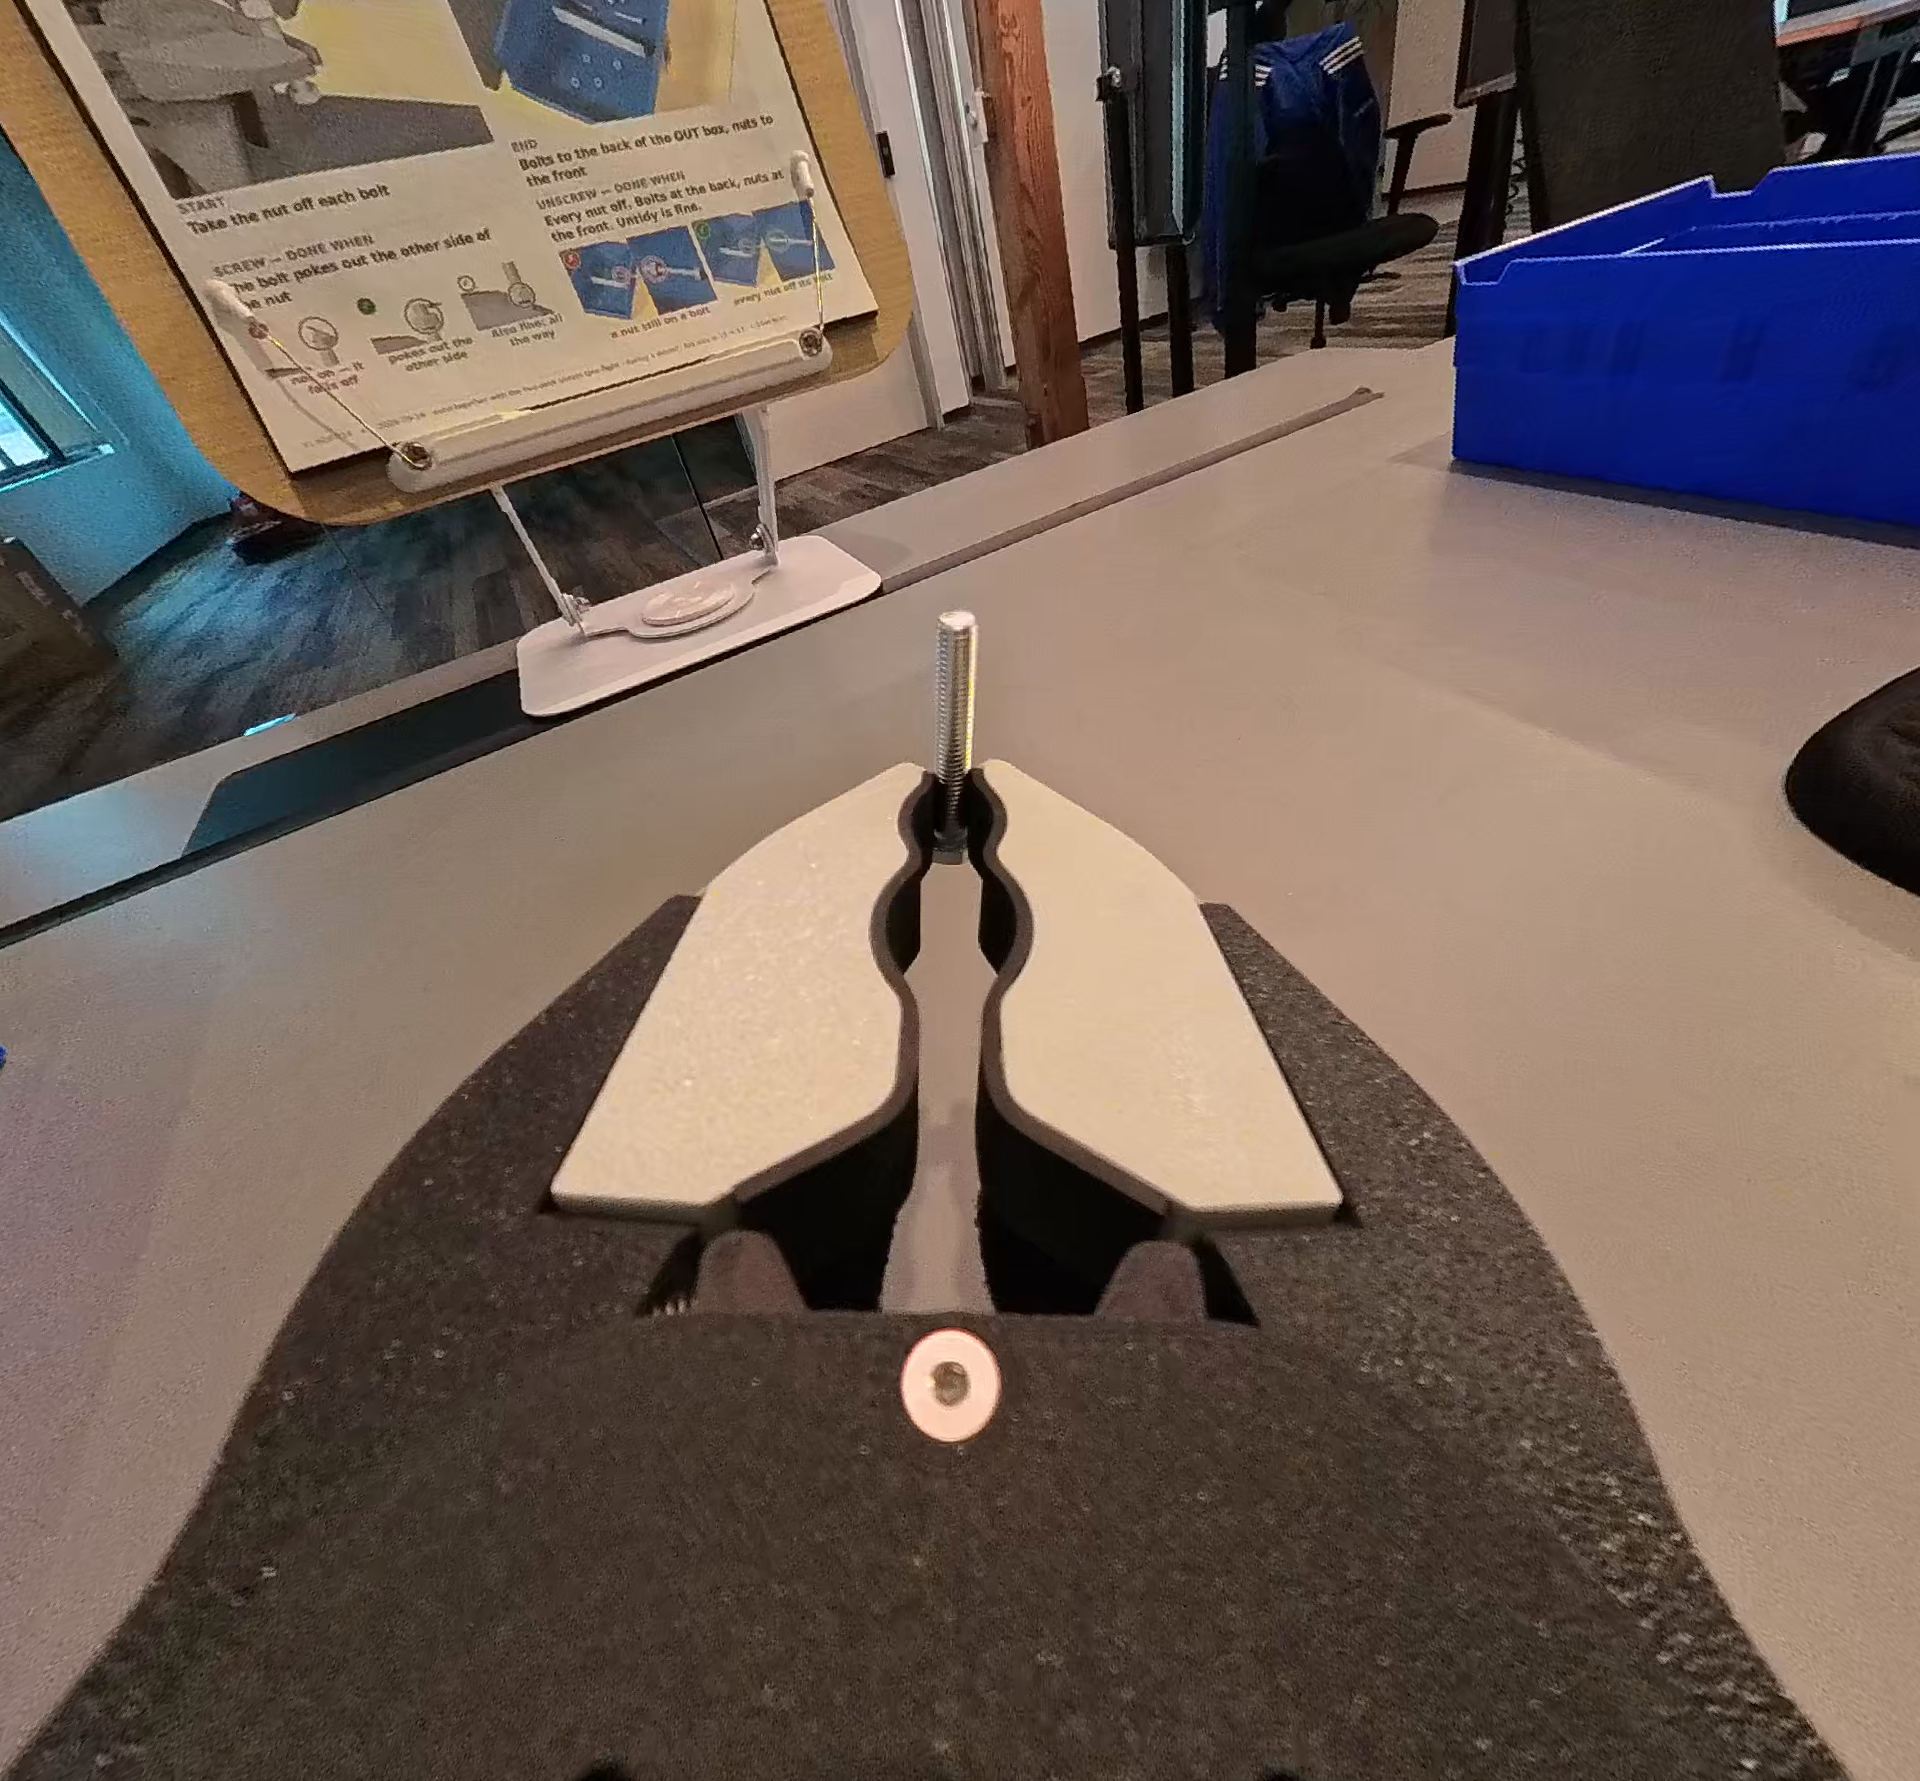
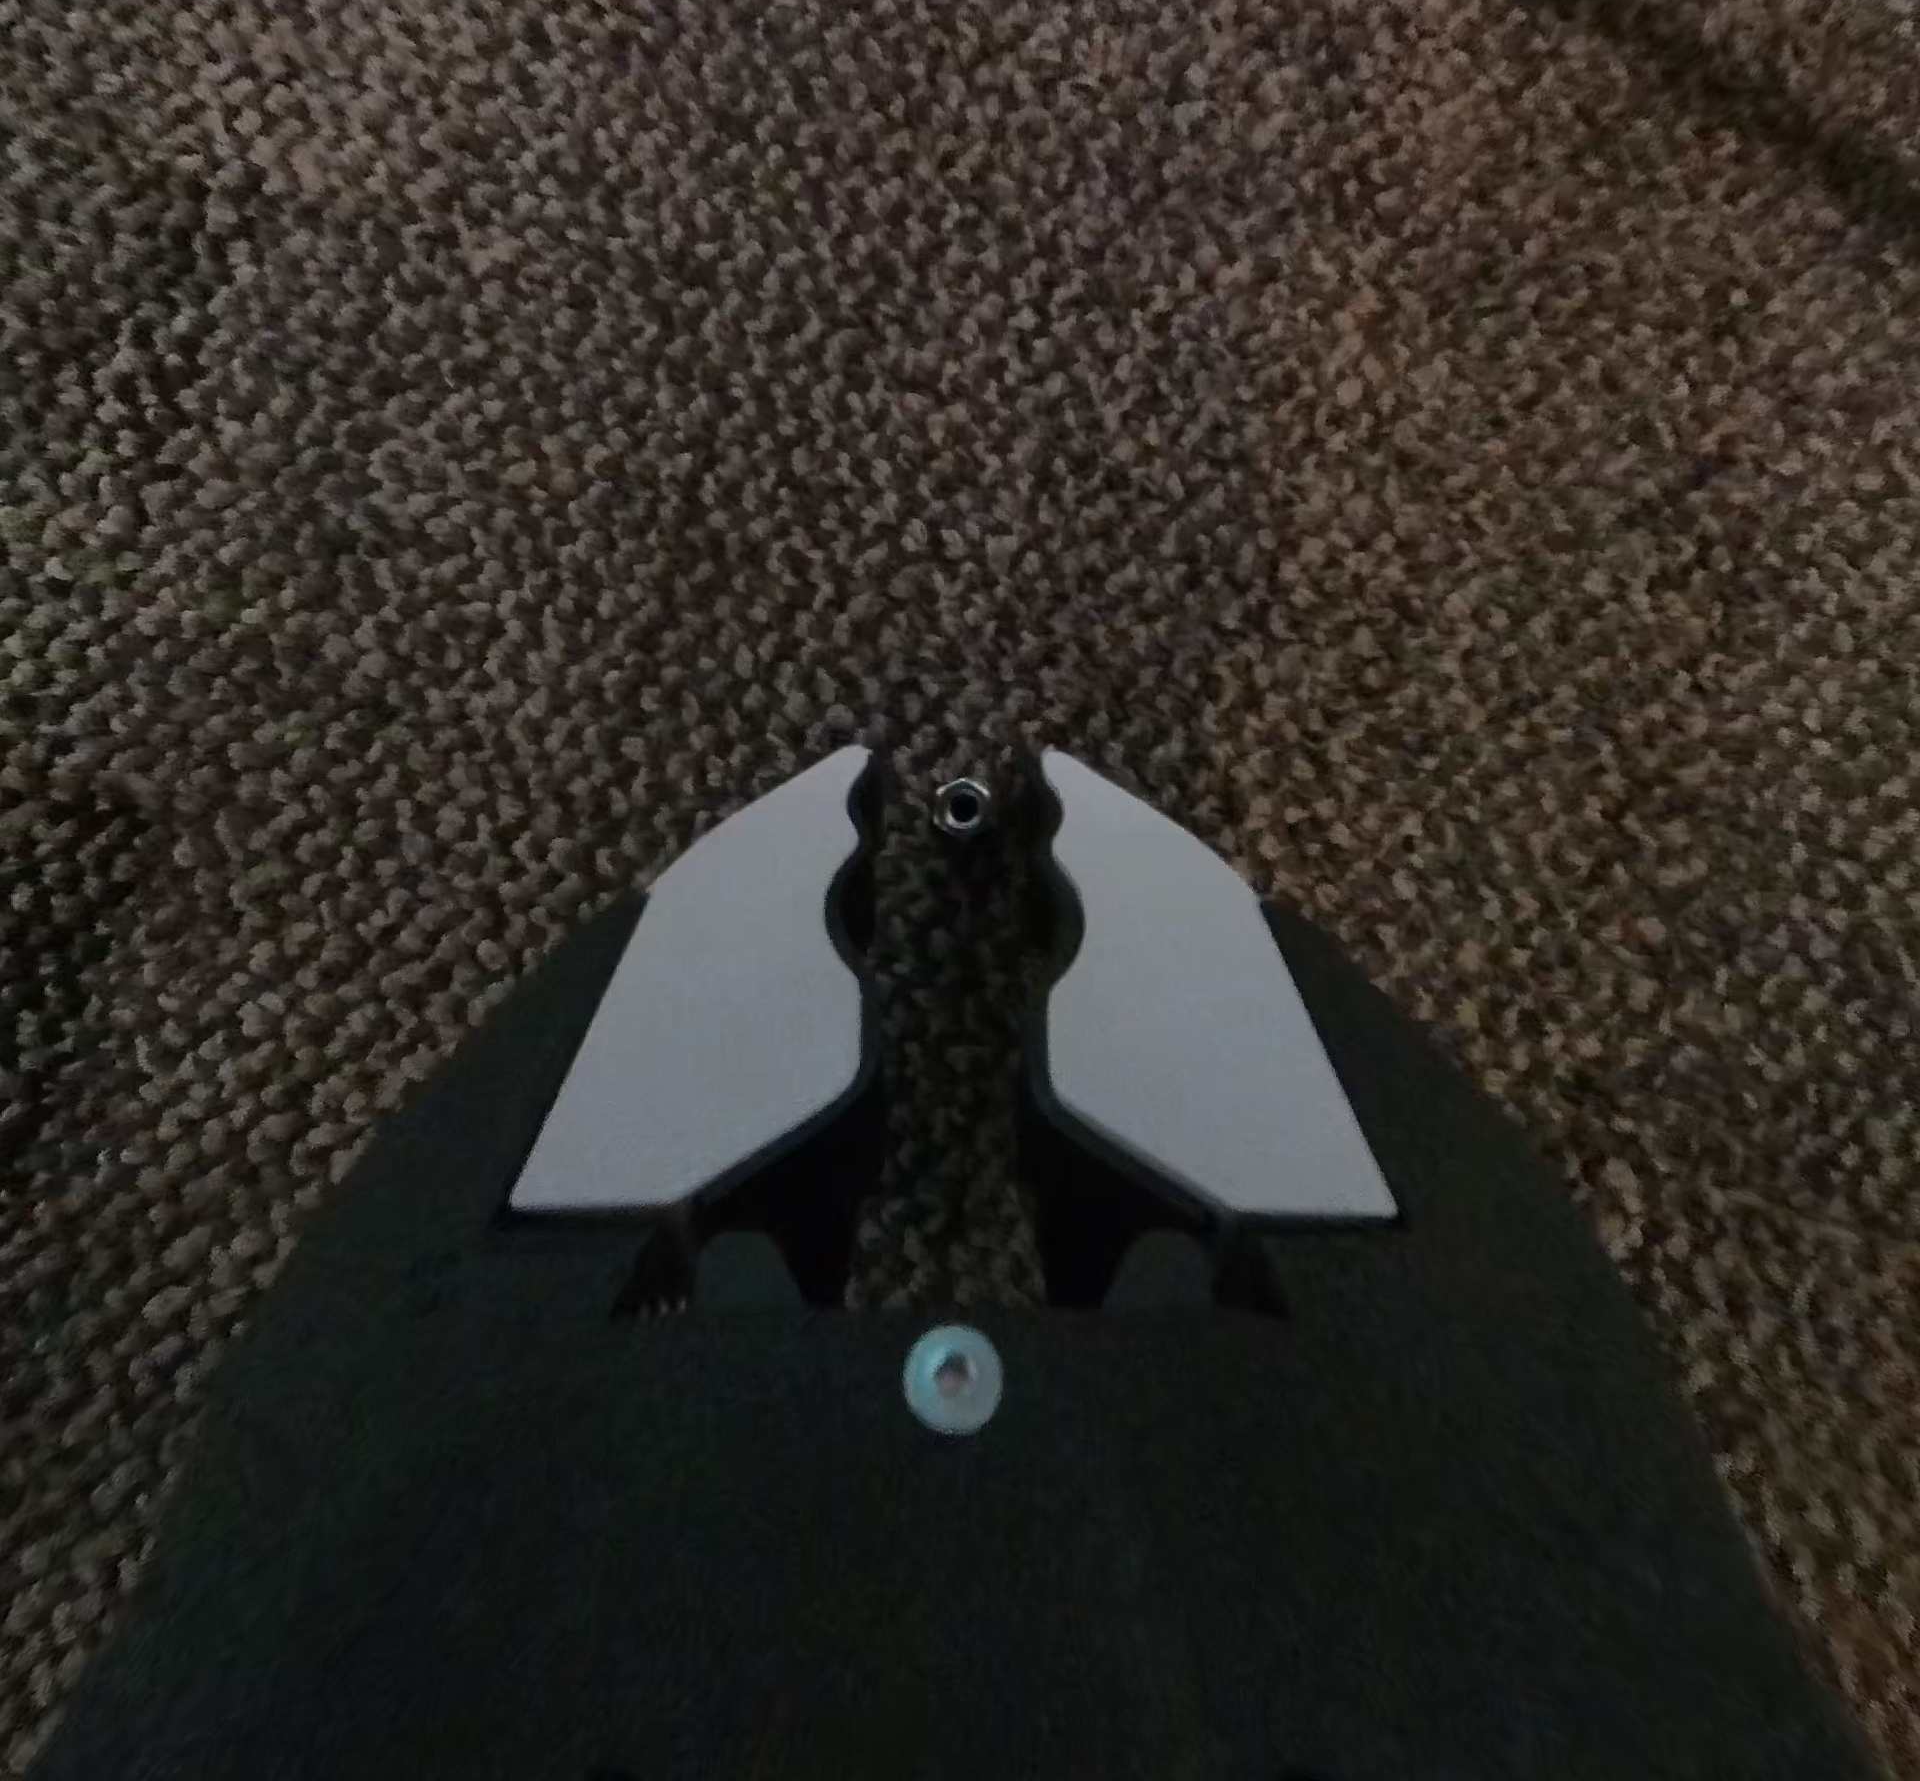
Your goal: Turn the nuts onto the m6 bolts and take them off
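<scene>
In the left wrist view my left gripper (image 1: pixel 954 777) is shut on a silver M6 bolt (image 1: pixel 956 682). It grips the bolt near the head, and the bare threaded shank points forward past the tips, above the grey table (image 1: pixel 1403 744). No nut shows on the shank. In the right wrist view my right gripper (image 2: pixel 956 767) is open and points down at brown carpet (image 2: pixel 935 277). A small silver nut (image 2: pixel 958 806) lies on the carpet between the fingertips, touching neither finger.
A blue plastic bin (image 1: pixel 1704 360) stands at the table's far right. A document stand (image 1: pixel 696 625) with an instruction sheet (image 1: pixel 447 173) stands at the far left edge. A dark rounded object (image 1: pixel 1860 796) lies at the right edge. Office chairs and desks stand behind. My hands' fingertips stand some 85 cm from each other.
</scene>
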A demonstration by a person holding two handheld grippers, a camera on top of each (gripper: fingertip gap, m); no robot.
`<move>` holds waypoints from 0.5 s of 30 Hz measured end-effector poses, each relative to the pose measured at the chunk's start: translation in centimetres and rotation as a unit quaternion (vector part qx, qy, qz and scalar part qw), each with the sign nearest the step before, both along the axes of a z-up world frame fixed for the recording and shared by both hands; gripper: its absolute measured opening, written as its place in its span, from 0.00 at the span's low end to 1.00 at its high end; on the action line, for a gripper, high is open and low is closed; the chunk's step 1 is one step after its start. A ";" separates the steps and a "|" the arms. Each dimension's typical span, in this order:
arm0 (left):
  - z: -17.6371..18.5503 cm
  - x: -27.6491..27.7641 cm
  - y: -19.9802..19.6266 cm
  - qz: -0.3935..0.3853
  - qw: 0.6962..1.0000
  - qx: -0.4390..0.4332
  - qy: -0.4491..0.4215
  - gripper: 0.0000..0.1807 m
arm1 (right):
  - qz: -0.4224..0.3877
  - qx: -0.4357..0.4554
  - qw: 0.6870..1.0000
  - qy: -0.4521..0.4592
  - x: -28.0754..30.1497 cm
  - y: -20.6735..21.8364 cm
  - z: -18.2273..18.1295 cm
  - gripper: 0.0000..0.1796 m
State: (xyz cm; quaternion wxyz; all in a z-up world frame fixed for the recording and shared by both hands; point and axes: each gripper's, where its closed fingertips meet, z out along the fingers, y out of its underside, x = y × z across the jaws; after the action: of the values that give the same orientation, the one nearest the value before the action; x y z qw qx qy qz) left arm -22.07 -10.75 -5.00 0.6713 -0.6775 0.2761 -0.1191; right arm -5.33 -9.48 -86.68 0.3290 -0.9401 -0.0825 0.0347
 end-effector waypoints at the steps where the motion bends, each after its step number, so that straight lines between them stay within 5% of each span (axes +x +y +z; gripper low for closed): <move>1: 0.0 0.0 0.0 -0.001 1.000 0.000 -0.002 0.03 | -0.002 -0.002 1.000 0.004 0.0 0.0 0.0 0.14; 15: -0.2 0.5 0.1 -0.007 1.000 -0.007 0.004 0.03 | -0.017 0.005 1.000 0.007 0.4 -0.4 -0.1 0.11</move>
State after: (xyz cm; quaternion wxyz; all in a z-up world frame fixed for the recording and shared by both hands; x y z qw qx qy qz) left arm -21.57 -10.65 -5.24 0.6648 -0.6806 0.2825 -0.1228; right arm -4.97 -9.87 -86.82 0.3344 -0.9396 -0.0642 0.0350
